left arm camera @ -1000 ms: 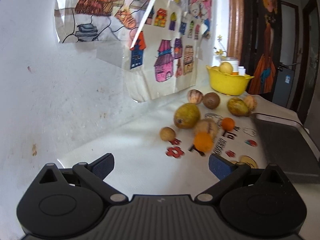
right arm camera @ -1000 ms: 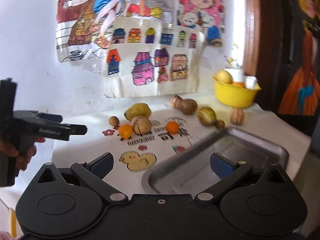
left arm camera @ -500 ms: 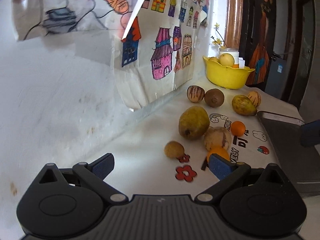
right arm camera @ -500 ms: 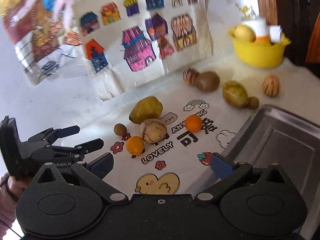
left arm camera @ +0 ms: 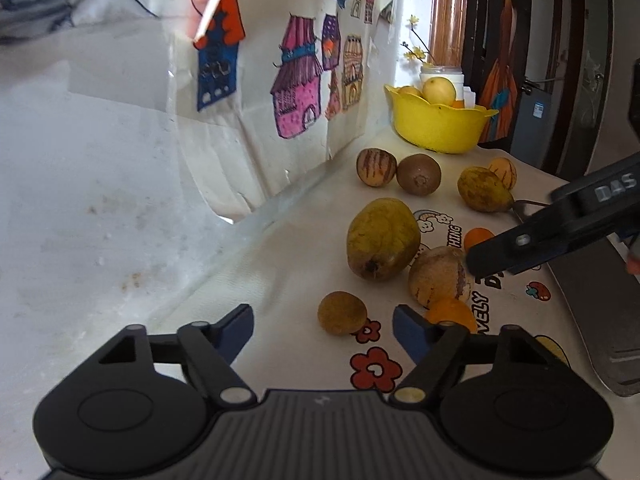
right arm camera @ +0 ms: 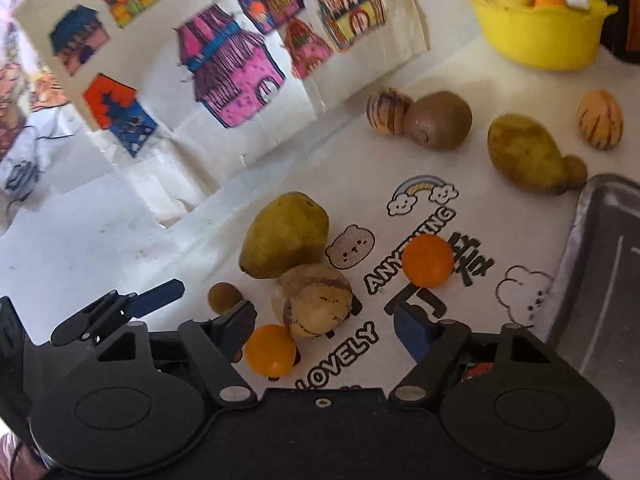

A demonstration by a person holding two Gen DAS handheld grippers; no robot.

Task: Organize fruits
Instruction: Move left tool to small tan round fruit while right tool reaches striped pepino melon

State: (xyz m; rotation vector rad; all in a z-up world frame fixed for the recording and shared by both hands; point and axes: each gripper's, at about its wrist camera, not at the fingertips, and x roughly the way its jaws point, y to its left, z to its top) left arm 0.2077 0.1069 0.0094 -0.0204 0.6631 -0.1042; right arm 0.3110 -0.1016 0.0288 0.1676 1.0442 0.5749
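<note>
Loose fruits lie on a white printed tablecloth (right arm camera: 420, 208). My left gripper (left arm camera: 323, 326) is open and empty, with a small brown fruit (left arm camera: 342, 313) just ahead between its fingers. My right gripper (right arm camera: 325, 324) is open and empty, low over a striped tan fruit (right arm camera: 312, 305) and a small orange (right arm camera: 270, 349). A big green-yellow pear (right arm camera: 285, 235) and a second orange (right arm camera: 427, 260) lie just beyond. The pear (left arm camera: 382, 238) and striped fruit (left arm camera: 438, 276) also show in the left wrist view, where a right finger (left arm camera: 552, 236) reaches in.
A yellow bowl (left arm camera: 438, 126) holding fruit stands at the back by the wall. Another pear (right arm camera: 526, 154), a kiwi (right arm camera: 438, 120) and two striped fruits (right arm camera: 388, 110) lie before it. A grey metal tray (right arm camera: 600, 264) sits at the right. Drawings (right arm camera: 232, 68) hang on the wall.
Both grippers have moved forward and lower toward the near fruit cluster. The right gripper's finger has come into the left wrist view above the striped fruit.
</note>
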